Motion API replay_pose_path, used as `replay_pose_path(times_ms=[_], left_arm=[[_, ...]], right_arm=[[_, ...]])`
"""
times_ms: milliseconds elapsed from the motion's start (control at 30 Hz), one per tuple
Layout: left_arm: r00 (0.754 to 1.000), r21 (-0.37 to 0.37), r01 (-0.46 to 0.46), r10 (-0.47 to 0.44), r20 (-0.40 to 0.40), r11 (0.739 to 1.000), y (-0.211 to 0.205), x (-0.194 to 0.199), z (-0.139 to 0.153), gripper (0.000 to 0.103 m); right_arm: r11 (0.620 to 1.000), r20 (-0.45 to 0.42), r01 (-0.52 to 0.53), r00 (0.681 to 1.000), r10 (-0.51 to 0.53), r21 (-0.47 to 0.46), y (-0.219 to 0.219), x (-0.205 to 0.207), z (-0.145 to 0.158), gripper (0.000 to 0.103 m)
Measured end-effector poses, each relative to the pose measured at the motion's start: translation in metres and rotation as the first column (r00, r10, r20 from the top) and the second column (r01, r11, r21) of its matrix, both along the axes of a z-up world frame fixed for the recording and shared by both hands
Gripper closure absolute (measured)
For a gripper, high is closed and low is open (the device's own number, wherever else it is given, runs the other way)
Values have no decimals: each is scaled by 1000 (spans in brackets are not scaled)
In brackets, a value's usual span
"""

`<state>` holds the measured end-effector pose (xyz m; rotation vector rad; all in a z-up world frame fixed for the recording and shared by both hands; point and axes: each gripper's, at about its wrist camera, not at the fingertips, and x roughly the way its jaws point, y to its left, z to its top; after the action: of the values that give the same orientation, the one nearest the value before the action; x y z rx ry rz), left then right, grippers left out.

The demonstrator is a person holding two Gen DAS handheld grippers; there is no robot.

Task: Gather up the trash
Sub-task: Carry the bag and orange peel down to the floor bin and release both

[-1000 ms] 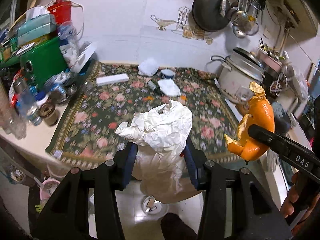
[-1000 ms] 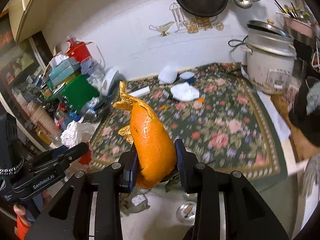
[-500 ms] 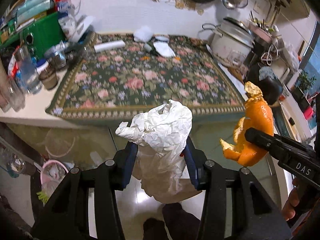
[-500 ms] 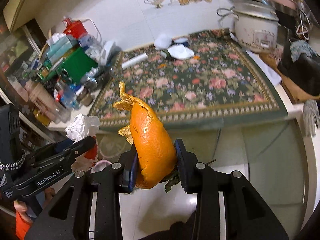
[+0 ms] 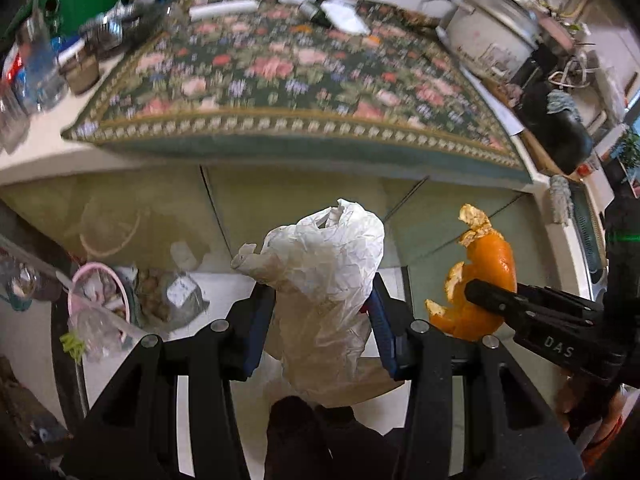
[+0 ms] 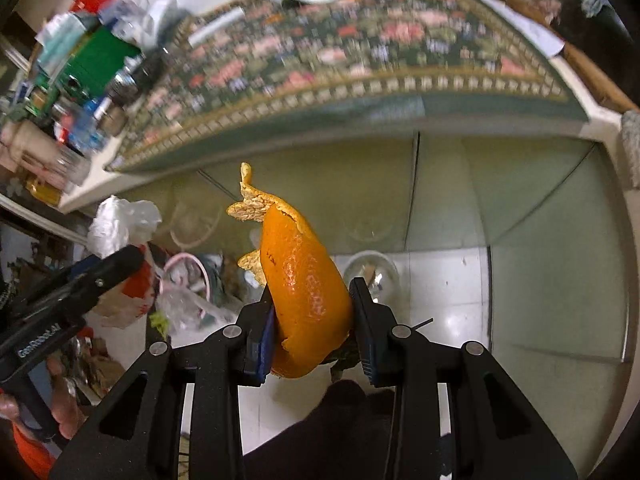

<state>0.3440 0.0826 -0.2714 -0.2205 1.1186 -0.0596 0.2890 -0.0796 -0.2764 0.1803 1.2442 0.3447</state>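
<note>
My left gripper (image 5: pixel 322 320) is shut on a crumpled white wrapper (image 5: pixel 320 272), which bulges up and forward between the blue pads. The right gripper (image 6: pixel 314 326) is shut on a large orange peel (image 6: pixel 300 272) whose torn tip points upward. In the left wrist view the orange peel (image 5: pixel 480 280) and the right gripper (image 5: pixel 500 304) appear at the right. In the right wrist view the wrapper (image 6: pixel 120 224) shows at the left in the left gripper (image 6: pixel 112 268). Both grippers hang over the floor in front of the counter, tilted downward.
A pink-rimmed bin (image 5: pixel 100 304) with a plastic liner (image 6: pixel 184 300) and trash stands on the floor at lower left. The counter's floral cloth (image 5: pixel 280 80) carries more white scraps (image 5: pixel 344 16), a rice cooker (image 5: pixel 488 36) and bottles (image 5: pixel 40 76). Green cabinet doors (image 6: pixel 440 192) lie ahead.
Both grippers have dropped from above the counter to below its front edge and tipped downward, each still holding its load. The floor and the pink bin have come into view.
</note>
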Motion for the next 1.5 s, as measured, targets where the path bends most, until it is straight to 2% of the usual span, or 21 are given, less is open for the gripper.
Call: replay_pose_path(times_ms=[200, 400, 533, 667, 967, 1233, 1433, 1500], left_arm=[[996, 7, -62, 62, -57, 998, 5, 8, -46, 57], [989, 10, -114, 115, -97, 993, 16, 15, -77, 58], [986, 20, -119, 120, -119, 993, 19, 23, -87, 57], [985, 21, -111, 113, -129, 994, 15, 34, -92, 57], [991, -8, -31, 30, -131, 999, -16, 62, -96, 57], [985, -52, 66, -74, -155, 996, -54, 86, -116, 54], [973, -11, 123, -123, -193, 992, -71, 98, -138, 49], [967, -4, 134, -131, -216, 991, -71, 100, -145, 44]], right_arm=[[999, -60, -38, 998, 36, -29, 8, 30, -50, 71], [995, -121, -87, 989, 81, -47, 24, 61, -89, 66], [994, -157, -99, 983, 91, -49, 27, 73, -98, 62], [995, -142, -99, 985, 97, -10, 21, 76, -87, 51], [998, -30, -60, 998, 61, 25, -5, 83, -37, 51], [1000, 111, 21, 994, -20, -2, -40, 75, 6, 51], [995, 179, 82, 981, -71, -55, -49, 70, 24, 51], [991, 205, 98, 976, -78, -92, -50, 67, 29, 51]])
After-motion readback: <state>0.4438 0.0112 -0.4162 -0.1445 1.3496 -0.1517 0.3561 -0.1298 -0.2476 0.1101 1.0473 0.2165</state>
